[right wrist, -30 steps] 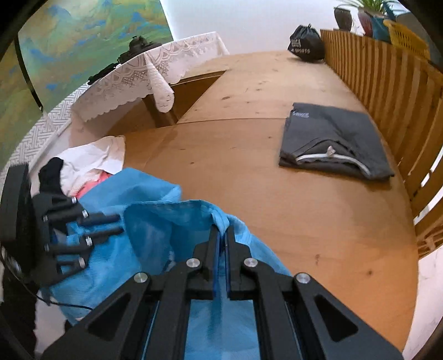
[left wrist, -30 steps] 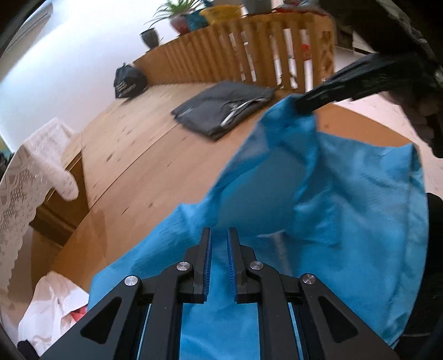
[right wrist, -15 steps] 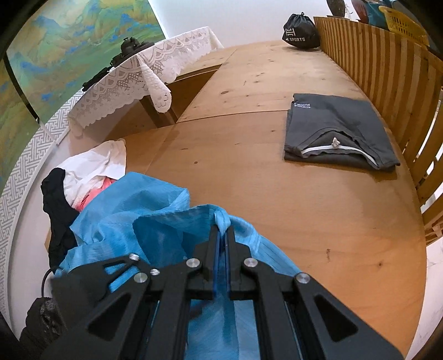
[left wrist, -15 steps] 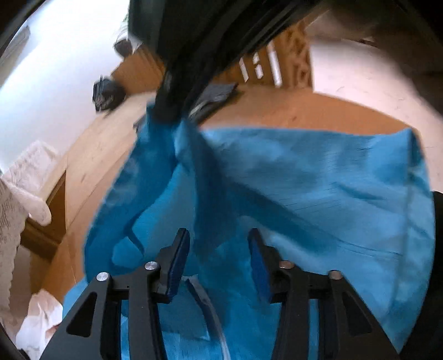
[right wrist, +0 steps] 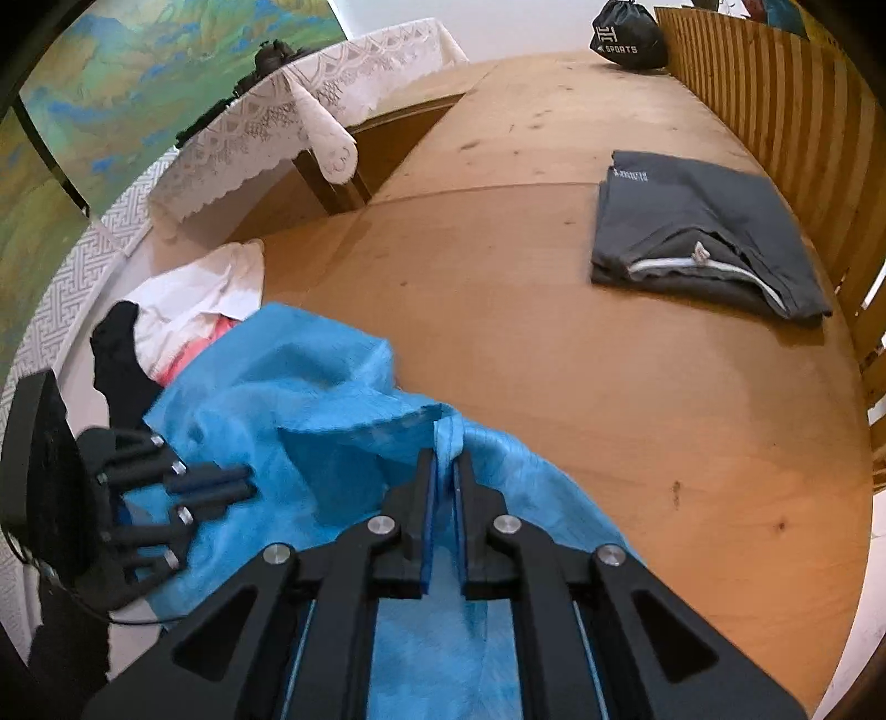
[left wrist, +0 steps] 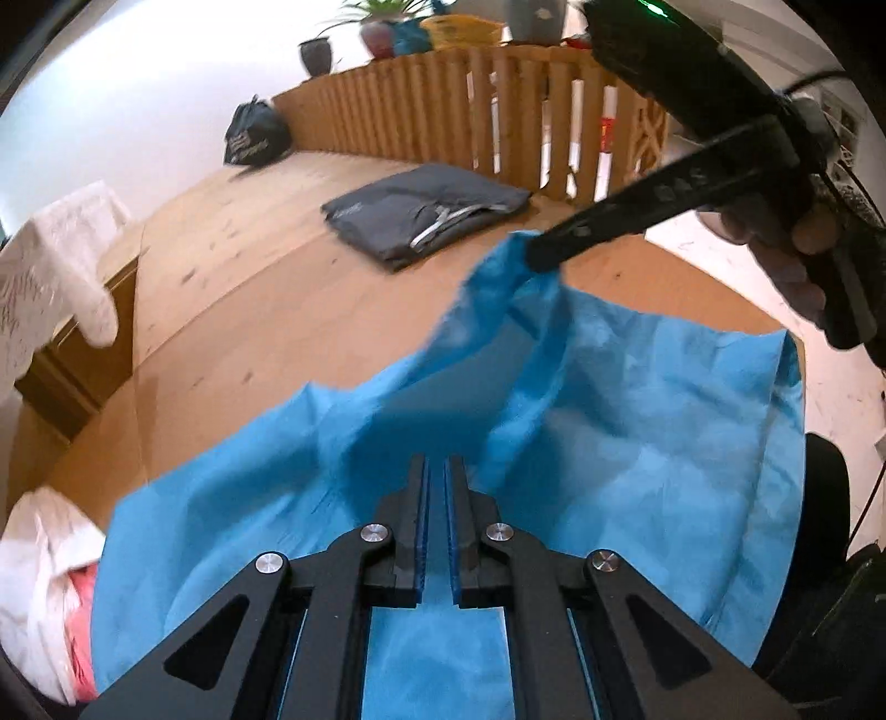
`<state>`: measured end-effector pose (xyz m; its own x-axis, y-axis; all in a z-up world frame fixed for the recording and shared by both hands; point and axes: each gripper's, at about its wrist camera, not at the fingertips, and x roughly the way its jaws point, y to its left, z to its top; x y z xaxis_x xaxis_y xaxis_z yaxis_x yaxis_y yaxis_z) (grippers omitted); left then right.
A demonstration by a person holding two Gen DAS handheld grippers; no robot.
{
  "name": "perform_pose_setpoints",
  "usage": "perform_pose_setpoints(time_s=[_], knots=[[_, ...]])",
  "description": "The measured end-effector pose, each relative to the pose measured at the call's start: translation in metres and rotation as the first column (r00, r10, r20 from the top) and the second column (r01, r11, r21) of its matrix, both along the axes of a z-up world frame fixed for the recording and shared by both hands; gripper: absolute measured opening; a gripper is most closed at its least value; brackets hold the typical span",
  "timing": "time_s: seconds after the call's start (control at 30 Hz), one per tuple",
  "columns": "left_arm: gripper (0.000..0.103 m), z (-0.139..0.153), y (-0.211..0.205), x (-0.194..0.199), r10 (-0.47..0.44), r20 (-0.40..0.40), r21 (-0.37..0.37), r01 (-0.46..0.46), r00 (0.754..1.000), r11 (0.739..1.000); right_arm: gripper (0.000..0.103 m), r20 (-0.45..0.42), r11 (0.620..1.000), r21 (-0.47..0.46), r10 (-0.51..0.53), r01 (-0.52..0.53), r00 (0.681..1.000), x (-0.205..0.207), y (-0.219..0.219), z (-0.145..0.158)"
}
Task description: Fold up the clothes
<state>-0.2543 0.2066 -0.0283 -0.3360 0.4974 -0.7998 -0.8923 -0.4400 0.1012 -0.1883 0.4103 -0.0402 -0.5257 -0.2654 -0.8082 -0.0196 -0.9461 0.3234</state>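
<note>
A bright blue garment (left wrist: 637, 399) (right wrist: 288, 387) lies rumpled on the near part of the round wooden table (left wrist: 249, 288) (right wrist: 554, 360). My left gripper (left wrist: 437, 462) (right wrist: 246, 482) sits low over its near-left part; the jaws are closing to a thin gap on a raised fold. My right gripper (right wrist: 446, 451) (left wrist: 531, 257) pinches a bunched edge and holds it lifted off the table; its jaws are opening by a hair, with cloth still pressed between the pads. A hand (left wrist: 797, 260) holds that gripper.
A folded dark grey garment (left wrist: 426, 213) (right wrist: 703, 232) lies farther back by the slatted wooden fence (left wrist: 443, 116) (right wrist: 775, 94). White, pink and black clothes (right wrist: 194, 299) (left wrist: 44, 554) are heaped at the table's left edge. A black sports bag (right wrist: 628, 33) sits at the far end, beside a lace-covered table (right wrist: 277, 122).
Half a second ago my left gripper stood wide over a fold of the blue garment, close under the right gripper; now it has drawn back and shut. The right gripper kept its pinch.
</note>
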Motion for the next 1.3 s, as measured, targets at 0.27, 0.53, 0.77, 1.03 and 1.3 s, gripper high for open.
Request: perform_pose_setpoints(time_s=[0.27, 0.53, 0.77, 1.03, 1.3], knots=[[0.012, -0.016, 0.026, 0.011, -0.083, 0.041, -0.007, 0.083, 0.996, 0.997, 0.005, 0.014, 1.0, 0.019, -0.014, 0.014, 1.0, 0.007, 0.014, -0.016], [0.049, -0.005, 0.094, 0.06, -0.24, -0.062, 0.009, 0.241, 0.969, 0.97, 0.005, -0.006, 0.996, -0.052, -0.07, 0.069, 0.998, 0.021, 0.029, 0.018], [0.001, -0.016, 0.108, 0.046, -0.187, -0.112, -0.064, 0.181, 0.976, 0.981, 0.006, 0.018, 0.995, -0.09, -0.032, 0.034, 0.999, 0.029, 0.018, 0.03], [0.0, -0.001, 0.04, 0.015, -0.117, -0.004, 0.033, 0.117, 0.993, 0.993, 0.047, -0.059, 0.997, -0.017, 0.071, -0.072, 0.996, 0.055, 0.014, 0.023], [0.0, -0.021, -0.006, 0.003, -0.096, 0.158, 0.096, 0.082, 0.983, 0.992, 0.048, -0.07, 0.906, 0.294, 0.339, -0.306, 0.938, 0.042, -0.037, -0.02]])
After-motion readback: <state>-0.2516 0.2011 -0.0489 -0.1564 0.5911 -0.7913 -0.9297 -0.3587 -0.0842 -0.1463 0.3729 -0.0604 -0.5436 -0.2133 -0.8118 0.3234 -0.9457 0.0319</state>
